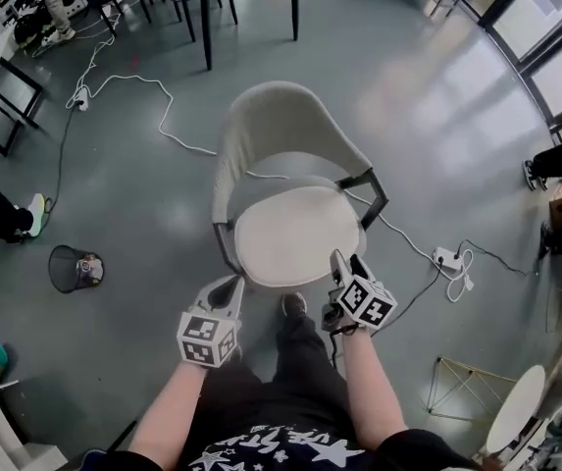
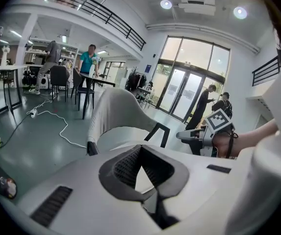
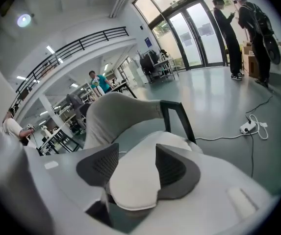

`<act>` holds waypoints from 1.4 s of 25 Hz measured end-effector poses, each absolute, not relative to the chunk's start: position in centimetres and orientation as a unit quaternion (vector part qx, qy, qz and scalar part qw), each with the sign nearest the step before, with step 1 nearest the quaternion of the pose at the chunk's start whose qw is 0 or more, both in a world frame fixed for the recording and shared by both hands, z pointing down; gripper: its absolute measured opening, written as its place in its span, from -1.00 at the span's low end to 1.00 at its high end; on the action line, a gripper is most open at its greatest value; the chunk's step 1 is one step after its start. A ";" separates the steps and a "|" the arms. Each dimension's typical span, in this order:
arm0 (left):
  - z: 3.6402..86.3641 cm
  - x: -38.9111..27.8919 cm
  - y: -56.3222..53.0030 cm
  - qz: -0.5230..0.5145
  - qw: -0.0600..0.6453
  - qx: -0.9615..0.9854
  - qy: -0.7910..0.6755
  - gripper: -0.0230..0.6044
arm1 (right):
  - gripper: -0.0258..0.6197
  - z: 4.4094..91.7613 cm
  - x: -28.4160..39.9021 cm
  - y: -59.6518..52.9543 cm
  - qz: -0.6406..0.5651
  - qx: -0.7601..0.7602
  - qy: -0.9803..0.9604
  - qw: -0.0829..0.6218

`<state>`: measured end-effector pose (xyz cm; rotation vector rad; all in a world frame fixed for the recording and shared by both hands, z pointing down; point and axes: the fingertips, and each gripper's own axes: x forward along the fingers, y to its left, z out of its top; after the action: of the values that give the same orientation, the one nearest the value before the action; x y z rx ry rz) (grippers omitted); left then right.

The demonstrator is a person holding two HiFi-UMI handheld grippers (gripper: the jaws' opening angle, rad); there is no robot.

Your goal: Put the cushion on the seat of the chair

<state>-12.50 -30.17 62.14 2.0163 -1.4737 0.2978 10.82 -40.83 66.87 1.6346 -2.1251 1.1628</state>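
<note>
Closest in, our black trousers [image 1: 290,381] fill the bottom of the head view, and both tools sit right at the front of the chair [image 1: 224,243]. The left gripper [image 2: 141,147] has its jaws pinched together at the tips with nothing caught in them. The pale wedge behind the pads looks to us like cushion seen through the gap, not something held. The right gripper [image 3: 137,148] has its jaws a fair way apart, though not as wide as they'd go. The rounded front edge of the cushion [image 1: 295,238] shows through that gap with grey floor [image 1: 163,204] under it, so we read it as hovering over that edge, not gripping it. The cushion is a round off-white pad lying flat on the seat, covering nearly all of it, with the dark armrest [image 1: 371,186] just to its right. We can't tell if its front edge hangs a bit past the seat. Beyond it is the curved backrest [image 1: 290,111], then a white cable [image 1: 168,116] snaking over the floor, a power strip [image 1: 447,258] off to the right and black table legs [image 1: 206,18] further back. Our take is that the placing is basically done and we're in the letting-go bit. Next we need to pull both tools clear without snagging that front edge. If it does overhang, a gentle push towards the backrest would fix it.
</note>
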 end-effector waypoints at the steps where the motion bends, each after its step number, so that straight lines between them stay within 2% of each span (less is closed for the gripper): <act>1: 60.9 -13.3 -29.7 0.108 0.300 0.767 -0.557 -0.91 | -0.22 65.4 9.8 -40.2 0.389 0.556 -0.728 0.099; 4: 57.8 -16.1 -27.6 0.089 0.283 0.777 -0.555 -0.91 | -0.30 61.2 6.7 -37.7 0.372 0.561 -0.736 0.067; 7: 55.6 -18.1 -25.6 0.067 0.271 0.788 -0.549 -0.91 | -0.56 57.9 5.0 -34.4 0.352 0.570 -0.741 0.045; 12: 52.8 -17.3 -22.8 0.068 0.245 0.818 -0.515 -0.91 | -0.79 54.4 4.9 -27.8 0.328 0.554 -0.764 0.045; 25: 52.4 -13.0 -14.7 0.073 0.256 0.814 -0.516 -0.91 | -0.84 53.6 6.8 -18.9 0.330 0.527 -0.780 0.071; 35: 49.2 -6.5 -7.5 0.046 0.220 0.794 -0.565 -0.91 | -0.87 51.7 13.8 -13.2 0.308 0.494 -0.811 0.063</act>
<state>-6.52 -7.50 49.18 2.1969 -1.5619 0.1284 13.85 -13.18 51.65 1.4920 -2.4503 0.9323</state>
